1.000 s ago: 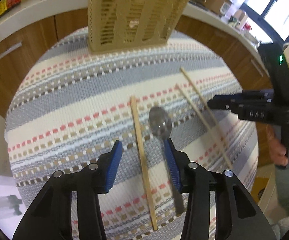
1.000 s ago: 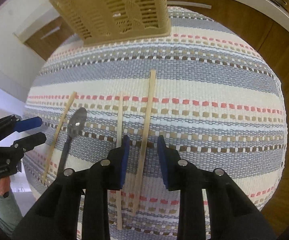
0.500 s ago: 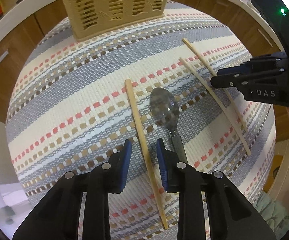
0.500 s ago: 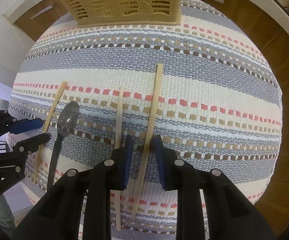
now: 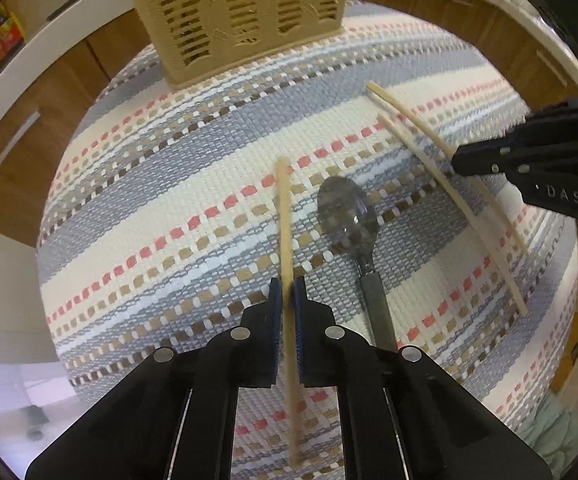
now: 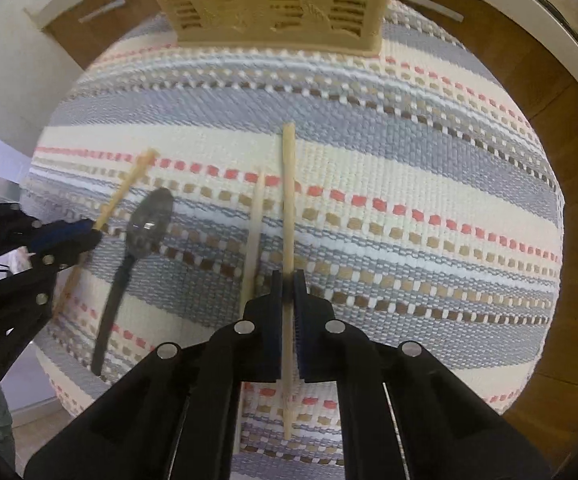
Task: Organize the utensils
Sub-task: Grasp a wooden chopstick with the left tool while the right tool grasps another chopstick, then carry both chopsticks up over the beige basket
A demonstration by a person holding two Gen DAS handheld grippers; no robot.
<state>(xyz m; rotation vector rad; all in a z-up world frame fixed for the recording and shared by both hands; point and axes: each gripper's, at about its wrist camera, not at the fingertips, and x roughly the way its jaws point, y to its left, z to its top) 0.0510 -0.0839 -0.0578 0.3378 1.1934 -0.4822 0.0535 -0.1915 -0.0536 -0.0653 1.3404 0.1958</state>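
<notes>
Both claws just closed: left claw (image 5: 287, 300) clenched one chopstick (image 5: 285, 220), right claw (image 6: 287, 292) another (image 6: 288, 200), near spoon (image 5: 349, 216). Thin grips, likely to pivot or slip when lifted.

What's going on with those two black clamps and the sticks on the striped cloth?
A person is tidying utensils with a clamp tool in each hand. The left gripper has just closed on one chopstick, the right gripper on another chopstick. Both lie on the striped cloth. A spoon and the basket wait untouched.
</notes>
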